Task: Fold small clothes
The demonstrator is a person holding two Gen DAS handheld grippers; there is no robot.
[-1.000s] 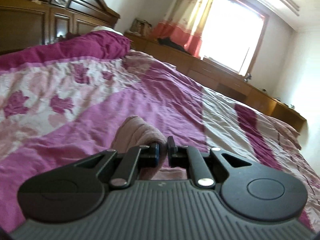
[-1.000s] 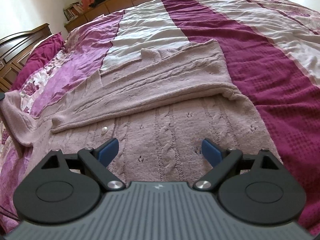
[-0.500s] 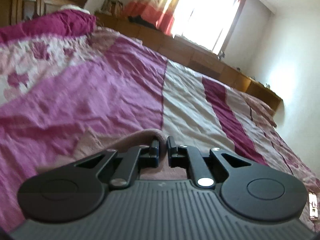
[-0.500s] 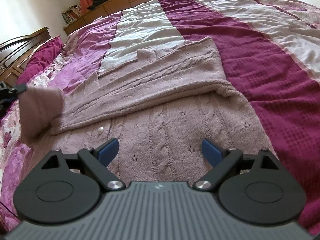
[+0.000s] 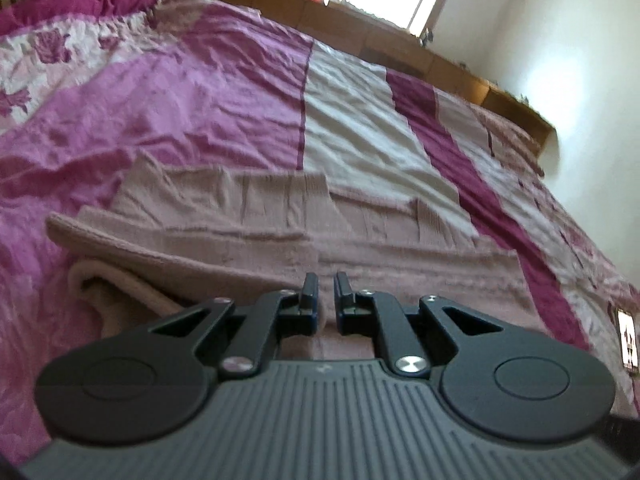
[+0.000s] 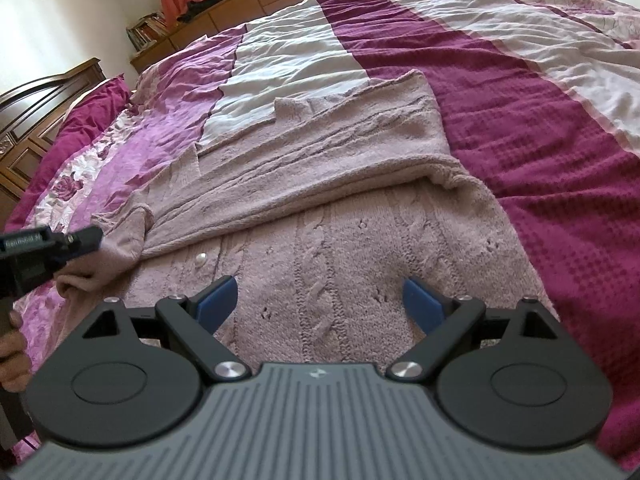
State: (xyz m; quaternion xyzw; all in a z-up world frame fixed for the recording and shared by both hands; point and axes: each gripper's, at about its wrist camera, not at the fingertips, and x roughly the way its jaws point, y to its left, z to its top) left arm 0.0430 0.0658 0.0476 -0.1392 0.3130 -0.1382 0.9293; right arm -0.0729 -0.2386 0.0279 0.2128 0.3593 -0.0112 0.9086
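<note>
left wrist: left gripper (image 5: 324,294) hovering low over the pink knit sweater (image 5: 360,248), jaws nearly closed with a slim gap, cannot tell if cloth is pinched; sweater lying folded on the bedspread (image 5: 192,92) | right wrist: right gripper (image 6: 320,300) spreading wide, released, above sweater's near panel (image 6: 340,248); left gripper (image 6: 80,240) at far-left sleeve edge

our left gripper (image 5: 324,296) has black linkage arms, silver pivot screws and a ribbed grey body flanked by round black discs. our right gripper (image 6: 320,300) is built the same, with blue pads (image 6: 218,298). at nine o'clock in the right wrist view, bare fingers (image 6: 14,350) show.
</note>
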